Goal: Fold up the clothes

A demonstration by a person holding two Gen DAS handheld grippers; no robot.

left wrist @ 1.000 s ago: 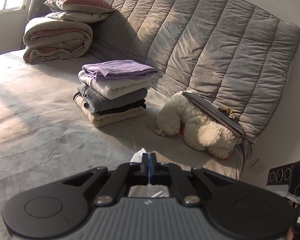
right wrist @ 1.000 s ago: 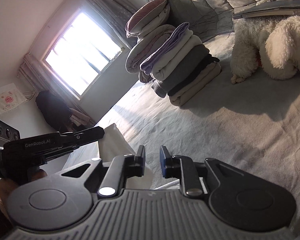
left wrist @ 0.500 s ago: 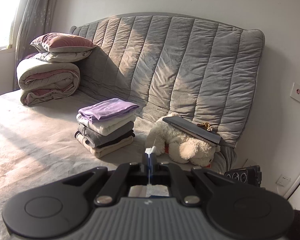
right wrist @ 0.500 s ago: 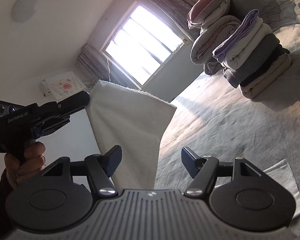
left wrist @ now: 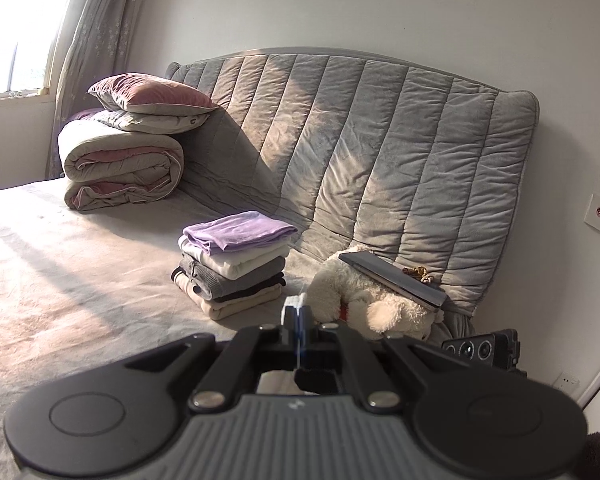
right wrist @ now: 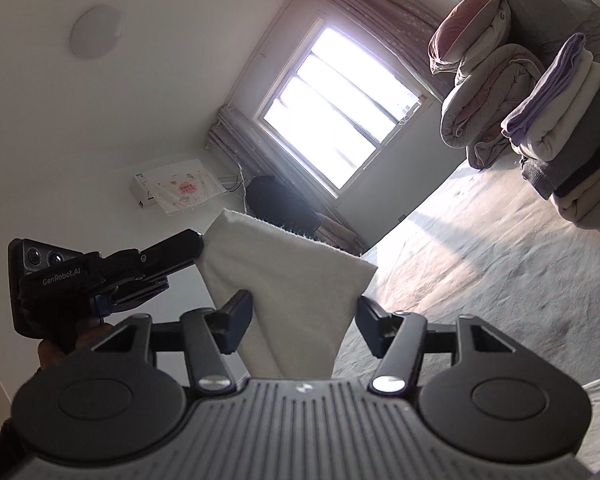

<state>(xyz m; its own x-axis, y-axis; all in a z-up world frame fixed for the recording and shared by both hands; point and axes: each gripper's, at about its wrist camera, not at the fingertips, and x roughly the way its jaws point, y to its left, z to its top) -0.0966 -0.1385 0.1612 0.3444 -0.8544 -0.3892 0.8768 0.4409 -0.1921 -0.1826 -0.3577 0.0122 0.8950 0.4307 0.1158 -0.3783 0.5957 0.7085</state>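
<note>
Several garments done, white cloth mid-handling, not yet folded.
Left wrist: left gripper clenched on white cloth; folded stack on bed. Right wrist: right gripper spread wide, cloth hanging between its fingers, ungripped; folding and stacking remain.

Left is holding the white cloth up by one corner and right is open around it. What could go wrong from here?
1. The left gripper pinches only one top corner of the white cloth; a tug could pull it free.
2. The right gripper is open around the cloth's middle, so closing here may bunch it instead of catching the free corner.
</note>
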